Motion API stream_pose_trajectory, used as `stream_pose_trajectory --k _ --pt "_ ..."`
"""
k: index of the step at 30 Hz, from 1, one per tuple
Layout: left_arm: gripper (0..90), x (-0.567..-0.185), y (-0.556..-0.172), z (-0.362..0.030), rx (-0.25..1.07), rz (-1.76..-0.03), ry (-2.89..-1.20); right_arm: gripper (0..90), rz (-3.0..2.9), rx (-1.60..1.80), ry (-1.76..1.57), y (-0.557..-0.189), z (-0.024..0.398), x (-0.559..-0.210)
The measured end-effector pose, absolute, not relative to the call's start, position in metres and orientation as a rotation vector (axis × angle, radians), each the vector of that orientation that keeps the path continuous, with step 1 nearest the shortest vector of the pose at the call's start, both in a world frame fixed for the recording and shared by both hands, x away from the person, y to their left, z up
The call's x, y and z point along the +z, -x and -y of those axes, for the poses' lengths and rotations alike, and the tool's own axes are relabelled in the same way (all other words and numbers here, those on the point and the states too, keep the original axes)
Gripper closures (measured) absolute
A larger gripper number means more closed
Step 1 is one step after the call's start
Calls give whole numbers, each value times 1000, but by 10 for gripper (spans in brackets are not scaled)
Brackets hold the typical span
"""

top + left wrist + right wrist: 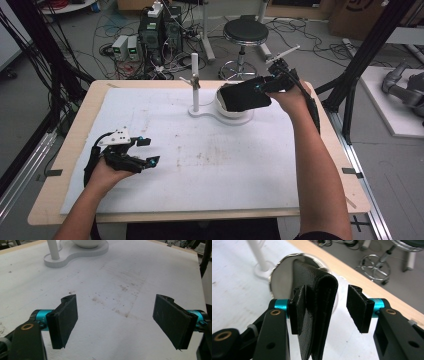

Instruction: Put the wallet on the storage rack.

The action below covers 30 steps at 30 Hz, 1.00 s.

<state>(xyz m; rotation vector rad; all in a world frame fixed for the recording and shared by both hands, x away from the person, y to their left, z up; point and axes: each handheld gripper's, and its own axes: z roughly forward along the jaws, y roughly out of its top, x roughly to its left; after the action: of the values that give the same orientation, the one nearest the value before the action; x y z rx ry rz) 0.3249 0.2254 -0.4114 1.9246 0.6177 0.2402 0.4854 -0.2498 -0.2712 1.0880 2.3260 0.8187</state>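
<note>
Right gripper: jaws apart, the folded black leather wallet standing between them. The wallet leans on the left pad; there's a clear gap to the right pad, so it isn't clamped. In the high view the wallet sits on the white round bowl, far side of the table, right of the white upright post. Bowl and post share a white flat base. Part of the wallet hangs over the bowl's rim.

Left gripper: jaws wide apart, nothing between them, low over the stained white table mat at the near left, well apart from the bowl.
</note>
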Motion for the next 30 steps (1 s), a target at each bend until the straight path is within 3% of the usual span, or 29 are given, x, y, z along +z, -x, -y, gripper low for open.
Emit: stream_pose_trajectory --k 17,24,30 --pt "202 -413 -325 -228 239 -626 -1923 475 -2211 756 -1245 -506 260 -288" --pt "202 -412 -325 -228 239 -626 -1918 384 -2193 787 -1228 -496 262 -288" --pt "202 -410 -324 -228 248 -620 -1917 360 -2181 851 -1182 -482 263 -276"
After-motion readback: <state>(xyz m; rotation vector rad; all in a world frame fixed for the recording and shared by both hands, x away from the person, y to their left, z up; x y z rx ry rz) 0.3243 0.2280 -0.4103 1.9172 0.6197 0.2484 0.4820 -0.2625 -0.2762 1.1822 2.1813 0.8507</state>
